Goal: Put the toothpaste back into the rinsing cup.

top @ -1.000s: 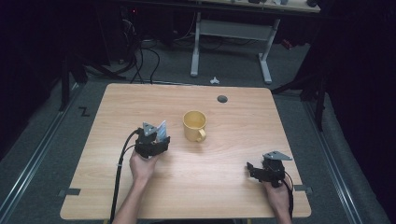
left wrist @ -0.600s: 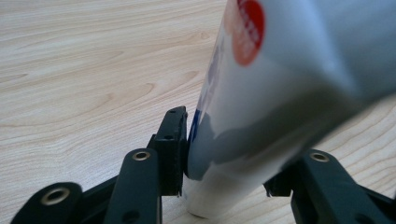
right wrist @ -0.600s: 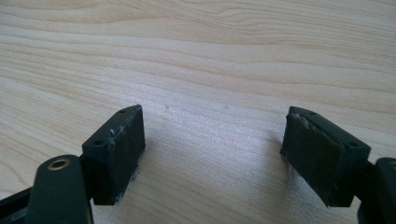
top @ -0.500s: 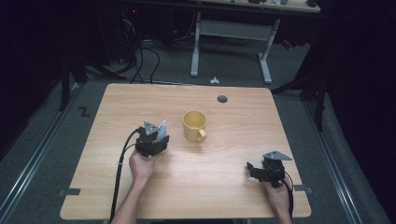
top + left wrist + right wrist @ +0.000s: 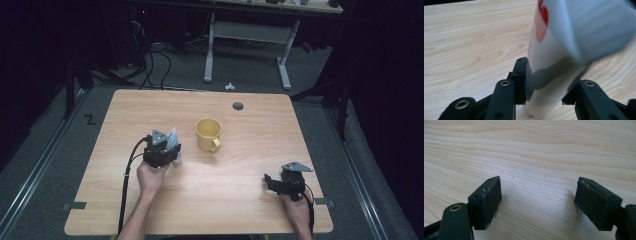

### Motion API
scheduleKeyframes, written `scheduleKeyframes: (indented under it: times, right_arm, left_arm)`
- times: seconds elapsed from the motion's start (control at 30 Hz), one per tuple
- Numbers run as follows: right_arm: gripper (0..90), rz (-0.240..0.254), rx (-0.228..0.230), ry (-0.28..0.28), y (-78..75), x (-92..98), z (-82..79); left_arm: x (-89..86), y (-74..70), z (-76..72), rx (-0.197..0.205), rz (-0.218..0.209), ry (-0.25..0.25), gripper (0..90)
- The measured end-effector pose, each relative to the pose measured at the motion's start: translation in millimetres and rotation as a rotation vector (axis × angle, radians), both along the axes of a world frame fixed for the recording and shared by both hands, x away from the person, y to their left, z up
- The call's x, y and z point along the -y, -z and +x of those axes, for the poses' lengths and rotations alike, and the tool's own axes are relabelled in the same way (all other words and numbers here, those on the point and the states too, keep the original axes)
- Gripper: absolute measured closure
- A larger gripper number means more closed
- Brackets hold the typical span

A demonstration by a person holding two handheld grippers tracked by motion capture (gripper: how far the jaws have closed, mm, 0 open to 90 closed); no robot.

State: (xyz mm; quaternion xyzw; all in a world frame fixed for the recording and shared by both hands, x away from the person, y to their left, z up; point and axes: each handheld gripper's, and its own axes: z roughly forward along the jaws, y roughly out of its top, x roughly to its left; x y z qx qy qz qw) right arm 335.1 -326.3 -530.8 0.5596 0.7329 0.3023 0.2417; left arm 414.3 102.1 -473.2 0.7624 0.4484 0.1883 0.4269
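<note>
High view first: we see a light wooden desk (image 5: 250, 170) in the middle of the frame, with a yellow mug (image 5: 208, 134) standing upright near its centre, handle turned toward the lower right. A small dark round grommet (image 5: 238, 106) sits in the desk top toward the upper middle of the frame, well apart from the mug.

At centre left we find the left gripper (image 5: 170, 145), held in the person's left hand (image 5: 151, 176), just to the left of the mug but not touching it. Between its jaws stands a small white carton (image 5: 173, 137) with a pale blue face. In the left gripper view we see that carton (image 5: 564, 50) from close by, blurred, with a red mark near the top centre of the frame; both jaws press against its lower part, so this gripper is clamped on the carton. We cannot tell whether the carton's base touches the desk.

At the lower right of the high view, the right gripper (image 5: 268, 181) sits low over the desk in the person's right hand (image 5: 297, 212), well apart from mug and carton. In the right gripper view its jaws stand wide apart, with bare wood grain between them and nothing held.
</note>
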Motion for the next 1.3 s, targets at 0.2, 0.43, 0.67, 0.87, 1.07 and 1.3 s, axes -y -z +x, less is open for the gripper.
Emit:
scheduleKeyframes:
  times: [0.2,0.43,0.67,0.87,1.07,1.3]
  right_arm:
    - [21.2,0.0,0.0,0.0,0.0,0.0,0.0]
    - [21.2,0.0,0.0,0.0,0.0,0.0,0.0]
    - [21.2,0.0,0.0,0.0,0.0,0.0,0.0]
    - [21.2,0.0,0.0,0.0,0.0,0.0,0.0]
    - [21.2,0.0,0.0,0.0,0.0,0.0,0.0]
    - [21.2,0.0,0.0,0.0,0.0,0.0,0.0]
  left_arm:
    - [-2.9,-2.7,-2.8,0.0,-0.003,0.011,64.3]
    - [-4.1,-5.7,-6.2,-0.006,-0.008,0.037,64.5]
    - [-7.9,-9.9,-11.2,-0.01,-0.019,0.05,64.5]
    - [-10.5,-12.5,-13.2,-0.024,-0.055,0.071,64.6]
    - [-15.0,-16.0,-13.6,-0.031,-0.1,0.079,64.7]
    - [-17.4,-18.5,-14.2,-0.03,-0.1,0.082,64.9]
